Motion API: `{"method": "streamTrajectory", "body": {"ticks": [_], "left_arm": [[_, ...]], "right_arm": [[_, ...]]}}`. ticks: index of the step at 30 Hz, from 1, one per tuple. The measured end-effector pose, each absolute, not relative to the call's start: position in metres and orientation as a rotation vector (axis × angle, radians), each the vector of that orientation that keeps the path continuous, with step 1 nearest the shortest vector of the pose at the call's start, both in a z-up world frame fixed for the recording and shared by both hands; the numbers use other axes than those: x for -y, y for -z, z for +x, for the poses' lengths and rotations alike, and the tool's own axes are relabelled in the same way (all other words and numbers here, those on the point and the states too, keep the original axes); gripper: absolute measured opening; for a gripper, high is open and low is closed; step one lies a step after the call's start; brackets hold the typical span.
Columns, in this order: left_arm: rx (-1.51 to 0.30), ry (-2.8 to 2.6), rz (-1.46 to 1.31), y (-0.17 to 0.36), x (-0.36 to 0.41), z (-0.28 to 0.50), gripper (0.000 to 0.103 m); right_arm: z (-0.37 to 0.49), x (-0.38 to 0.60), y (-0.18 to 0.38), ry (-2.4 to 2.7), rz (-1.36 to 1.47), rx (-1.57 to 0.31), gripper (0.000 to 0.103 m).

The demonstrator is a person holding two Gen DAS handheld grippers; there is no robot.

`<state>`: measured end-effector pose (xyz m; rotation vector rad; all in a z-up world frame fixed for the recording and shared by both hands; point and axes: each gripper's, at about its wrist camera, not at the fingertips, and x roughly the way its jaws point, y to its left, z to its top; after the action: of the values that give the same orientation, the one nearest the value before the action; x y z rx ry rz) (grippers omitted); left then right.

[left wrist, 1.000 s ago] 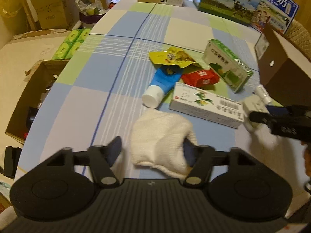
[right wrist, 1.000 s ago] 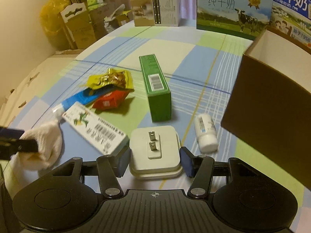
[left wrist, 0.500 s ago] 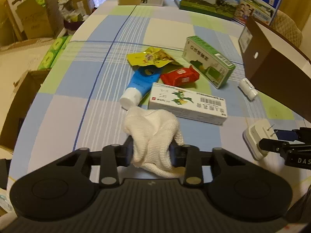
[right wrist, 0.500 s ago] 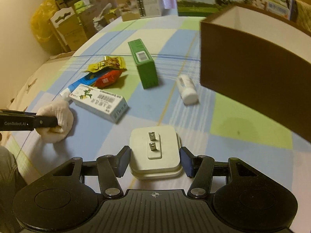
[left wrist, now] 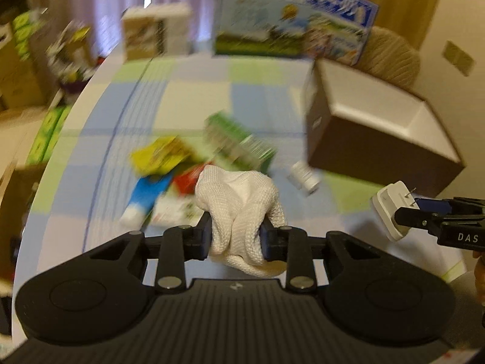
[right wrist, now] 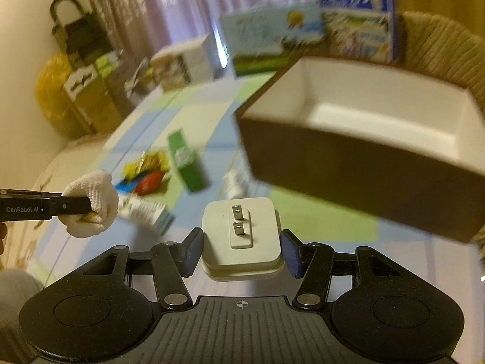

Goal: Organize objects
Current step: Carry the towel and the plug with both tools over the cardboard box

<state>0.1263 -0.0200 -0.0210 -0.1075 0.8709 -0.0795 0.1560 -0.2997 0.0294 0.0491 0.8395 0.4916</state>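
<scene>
Left wrist view: the left gripper [left wrist: 235,236] pinches a bunched white cloth [left wrist: 239,209], lifted off the bench [left wrist: 194,97]. At 3 o'clock the right gripper [left wrist: 406,212] clamps a white plug adapter [left wrist: 391,209], clear of the bench surface. The brown box [left wrist: 372,139] with its white inside stands open at 2 o'clock, its near wall just beyond the adapter. A small white bottle [left wrist: 304,177] lies beside the box's near corner. At 11 o'clock sit a green carton [left wrist: 239,142], a yellow packet [left wrist: 160,154], a blue tube [left wrist: 145,197] and a red packet [left wrist: 188,180], blurred. Bare checked cloth stretches behind them to the milk cartons [left wrist: 288,30] at the far edge.

Right wrist view: the adapter [right wrist: 241,233] is held prongs up between the blue pads [right wrist: 194,248], with the box rim [right wrist: 357,130] at 1 o'clock.

Against half a second ago, both grippers have risen, and the cloth and adapter have left the bench; the box interior now shows.
</scene>
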Motion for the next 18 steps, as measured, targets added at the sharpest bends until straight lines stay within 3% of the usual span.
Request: {"method": "streamTrajectory", "body": {"ticks": [10, 18], "left_arm": [[-0.739, 0.273, 0.002, -0.031, 0.108, 0.2, 0.027], [-0.744, 0.344, 0.082, -0.035, 0.172, 0.264, 0.027]], "right_arm": [[0.186, 0.382, -0.095, -0.334, 0.071, -0.687, 0.052], [0.237, 0.433, -0.101, -0.204, 0.044, -0.696, 0.052]]}}
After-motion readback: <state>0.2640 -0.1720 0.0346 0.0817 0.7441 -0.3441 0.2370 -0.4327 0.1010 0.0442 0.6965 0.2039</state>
